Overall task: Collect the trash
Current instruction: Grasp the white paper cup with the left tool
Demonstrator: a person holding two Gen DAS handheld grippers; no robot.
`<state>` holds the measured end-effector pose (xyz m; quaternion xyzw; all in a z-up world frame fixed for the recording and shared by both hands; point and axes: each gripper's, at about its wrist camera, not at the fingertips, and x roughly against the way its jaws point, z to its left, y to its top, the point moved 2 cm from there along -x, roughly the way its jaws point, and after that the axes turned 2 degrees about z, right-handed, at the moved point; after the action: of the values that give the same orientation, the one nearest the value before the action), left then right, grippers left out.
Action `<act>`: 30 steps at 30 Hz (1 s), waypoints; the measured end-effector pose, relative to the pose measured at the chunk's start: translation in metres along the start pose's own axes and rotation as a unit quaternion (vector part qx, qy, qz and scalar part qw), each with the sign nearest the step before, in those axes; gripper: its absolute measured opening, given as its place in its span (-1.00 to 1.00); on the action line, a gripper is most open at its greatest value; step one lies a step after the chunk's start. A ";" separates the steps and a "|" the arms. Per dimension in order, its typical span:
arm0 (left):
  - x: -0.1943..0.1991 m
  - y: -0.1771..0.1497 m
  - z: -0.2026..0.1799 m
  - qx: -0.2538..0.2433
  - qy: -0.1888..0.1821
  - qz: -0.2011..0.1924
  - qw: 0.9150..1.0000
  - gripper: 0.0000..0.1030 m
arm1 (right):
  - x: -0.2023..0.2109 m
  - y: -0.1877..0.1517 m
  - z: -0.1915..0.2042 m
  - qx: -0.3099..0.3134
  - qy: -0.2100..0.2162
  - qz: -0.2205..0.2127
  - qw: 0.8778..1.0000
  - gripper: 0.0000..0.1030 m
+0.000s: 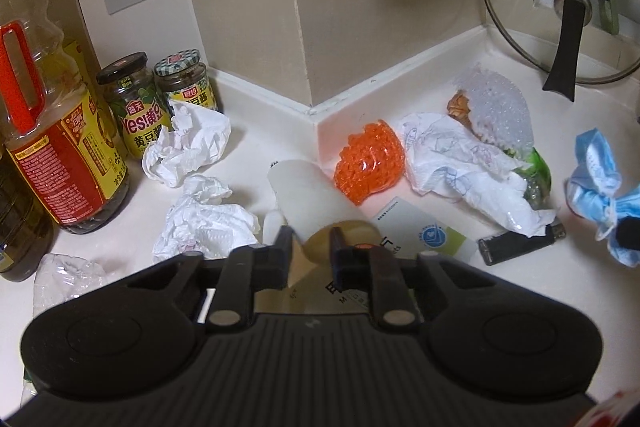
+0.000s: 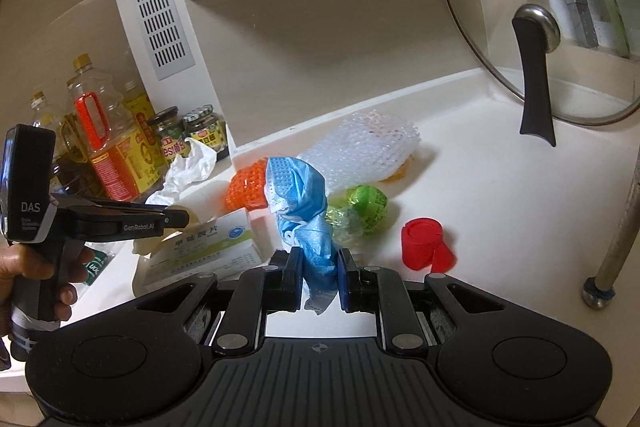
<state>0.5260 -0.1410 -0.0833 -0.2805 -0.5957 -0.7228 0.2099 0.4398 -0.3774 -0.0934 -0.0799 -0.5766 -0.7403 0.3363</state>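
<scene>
A white countertop (image 2: 500, 195) in a tiled corner is seen, strewn with litter. A round glass pot lid with a black handle (image 2: 484, 27) is leaned upright against the wall at the right. At the far left a clear plastic oil bottle with a red handle and a red-and-yellow label (image 1: 52, 147) is stood among other bottles, with two small glass jars with green-and-yellow labels (image 1: 132, 99) just beside it.

A white cardboard medicine box with green print (image 2: 212, 247) is laid flat near the middle. Behind it a white foam fruit net (image 2: 368, 143) and an orange foam fruit net (image 1: 370, 157) are set close to the wall, with a crumpled white printed paper wrap (image 1: 460, 167) between them. A scrunched green plastic film (image 2: 360, 207) is lodged just beside the wrap. Two balls of crumpled white tissue (image 1: 192, 143) are left in front of the jars.

A twisted blue disposable face mask (image 2: 298, 187) is raised off the countertop, pinched at its lower end by the right gripper (image 2: 318, 263), whose jaws are clamped on the fabric. The left gripper (image 1: 311, 241), held in a person's hand (image 2: 12, 267), is lowered over the medicine box; its jaws are set narrowly, with a tan translucent oval piece (image 1: 356, 229) partly between them, and it cannot be told whether that piece is pressed.

A black cigarette lighter (image 1: 520, 245) is laid beside the paper wrap, and a red plastic bottle cap (image 2: 424, 241) is left apart at the right.
</scene>
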 end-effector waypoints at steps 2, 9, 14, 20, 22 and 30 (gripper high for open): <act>0.001 0.000 0.001 0.001 0.002 -0.008 1.000 -0.85 | -0.001 -0.001 -0.001 -0.002 -0.002 0.001 1.000 -0.66; 0.014 0.003 0.007 0.005 0.006 -0.043 0.999 -0.95 | -0.001 -0.002 -0.001 -0.005 -0.006 0.002 1.000 -0.66; 0.030 0.003 0.015 0.017 0.004 -0.059 0.998 -0.95 | 0.000 0.000 0.004 -0.005 -0.007 -0.001 1.000 -0.66; 0.060 -0.004 0.029 0.045 -0.013 -0.076 0.996 -0.95 | 0.005 0.000 0.013 -0.002 -0.005 -0.005 1.000 -0.66; 0.071 -0.008 0.035 0.057 -0.020 -0.080 0.995 -0.95 | 0.008 -0.002 0.019 -0.002 -0.005 -0.006 1.000 -0.66; 0.113 -0.028 0.054 0.089 -0.043 -0.088 0.991 -0.95 | 0.024 -0.011 0.046 0.002 -0.005 -0.009 1.000 -0.66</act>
<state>0.4305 -0.0792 -0.0230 -0.2382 -0.6882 -0.6700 0.1440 0.4024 -0.3442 -0.0753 -0.0778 -0.5803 -0.7417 0.3272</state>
